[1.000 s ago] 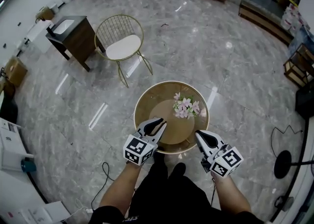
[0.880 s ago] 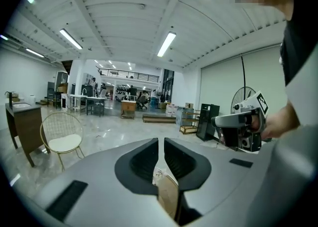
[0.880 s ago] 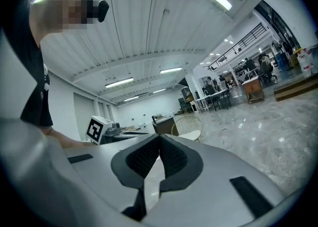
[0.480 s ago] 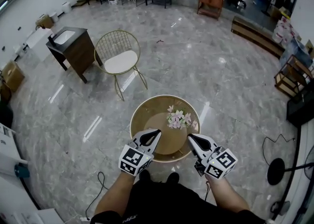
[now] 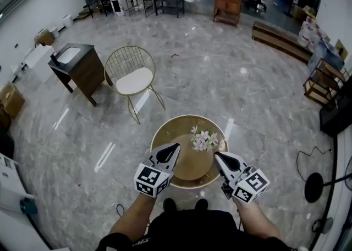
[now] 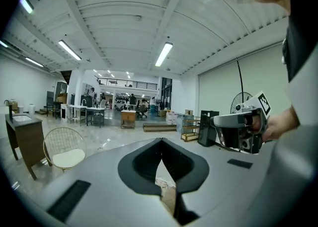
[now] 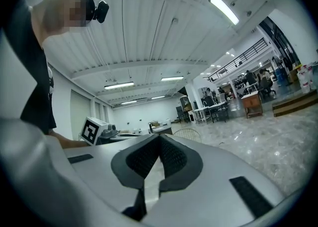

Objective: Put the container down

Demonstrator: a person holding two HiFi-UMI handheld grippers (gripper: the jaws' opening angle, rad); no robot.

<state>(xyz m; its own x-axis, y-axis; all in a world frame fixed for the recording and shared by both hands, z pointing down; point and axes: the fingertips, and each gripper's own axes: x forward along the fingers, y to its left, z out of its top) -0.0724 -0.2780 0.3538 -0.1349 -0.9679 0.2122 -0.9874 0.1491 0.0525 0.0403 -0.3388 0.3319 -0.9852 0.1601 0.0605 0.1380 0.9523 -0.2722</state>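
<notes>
Grey marble floor (image 5: 247, 79) carries the round, gold-rimmed container (image 5: 176, 128), which stands flat on it, well apart from the wire chair (image 5: 130, 74). Pink flowers (image 5: 204, 140) lie toward the container's far right side. Above its near rim hover the left gripper (image 5: 175, 148) and the right gripper (image 5: 217, 156), both clenched on nothing, neither holding the container.

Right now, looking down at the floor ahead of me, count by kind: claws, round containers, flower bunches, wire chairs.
Claws: 2, the left claw and the right claw
Round container: 1
Flower bunch: 1
Wire chair: 1
Total: 5
</notes>
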